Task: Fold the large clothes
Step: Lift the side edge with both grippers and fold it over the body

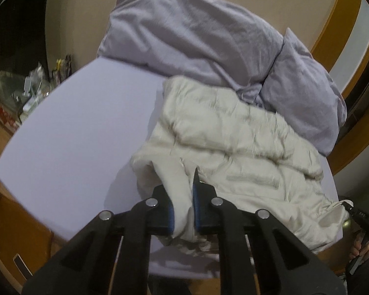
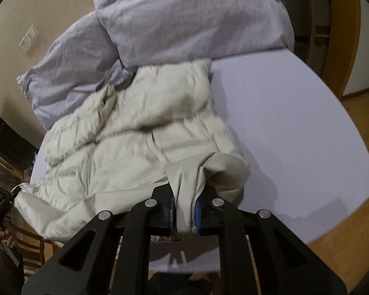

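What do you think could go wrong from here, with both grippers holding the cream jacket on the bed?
1. The left gripper and the right gripper each pinch only a thin edge of the puffy cream jacket, so the slick fabric may slip out when pulled.
2. The jacket's far end lies against the lilac pillows; lifting or folding toward them could snag or drag them.
3. The jacket lies near the mattress edge, so slack could slide off.

Two lavender pillows (image 1: 189, 39) (image 2: 69, 73) lean against the beige wall (image 1: 86, 12) along the far edge of the pale table (image 1: 81, 127). What may be a wall switch plate (image 2: 29, 38) sits on the wall. A cluttered shelf (image 1: 24, 93), blurred, stands beyond the table's left edge.
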A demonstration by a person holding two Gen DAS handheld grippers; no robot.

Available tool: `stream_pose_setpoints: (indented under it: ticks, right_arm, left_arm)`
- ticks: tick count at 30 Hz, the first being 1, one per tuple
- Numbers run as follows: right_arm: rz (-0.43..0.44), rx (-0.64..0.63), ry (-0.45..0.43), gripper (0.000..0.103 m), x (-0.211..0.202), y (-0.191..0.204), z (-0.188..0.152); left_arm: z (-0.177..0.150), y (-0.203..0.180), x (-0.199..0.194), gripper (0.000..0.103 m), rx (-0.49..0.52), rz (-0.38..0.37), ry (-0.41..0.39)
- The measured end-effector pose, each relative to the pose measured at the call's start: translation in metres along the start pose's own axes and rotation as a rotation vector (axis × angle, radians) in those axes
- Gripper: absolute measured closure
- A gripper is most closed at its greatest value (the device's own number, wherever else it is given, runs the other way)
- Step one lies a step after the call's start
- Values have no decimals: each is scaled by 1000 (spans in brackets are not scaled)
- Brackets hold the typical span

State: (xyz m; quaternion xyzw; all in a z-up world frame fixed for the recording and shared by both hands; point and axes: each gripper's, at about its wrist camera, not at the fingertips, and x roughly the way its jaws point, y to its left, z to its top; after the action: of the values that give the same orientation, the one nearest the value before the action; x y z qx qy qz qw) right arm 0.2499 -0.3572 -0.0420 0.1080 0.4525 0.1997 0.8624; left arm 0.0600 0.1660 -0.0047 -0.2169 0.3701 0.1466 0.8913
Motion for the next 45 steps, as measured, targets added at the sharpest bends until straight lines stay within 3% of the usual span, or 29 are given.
stream_pose_setpoints:
  ticks: [10, 24, 33, 45]
  right_arm:
    - [16, -19, -82, 91, 16, 27, 86]
    - [-29, 12, -90, 90, 89, 43, 173]
    - [-116, 20, -47, 89, 154, 44, 207]
    - [-170, 17, 15, 88, 222, 40, 223]
  left_arm:
    - [92, -33, 26, 92, 42, 19, -71]
    - [181, -61, 113, 92, 93, 39, -49]
    - [215, -69, 187, 91, 104, 70, 8]
    - [229, -66, 272, 89, 59, 130, 78]
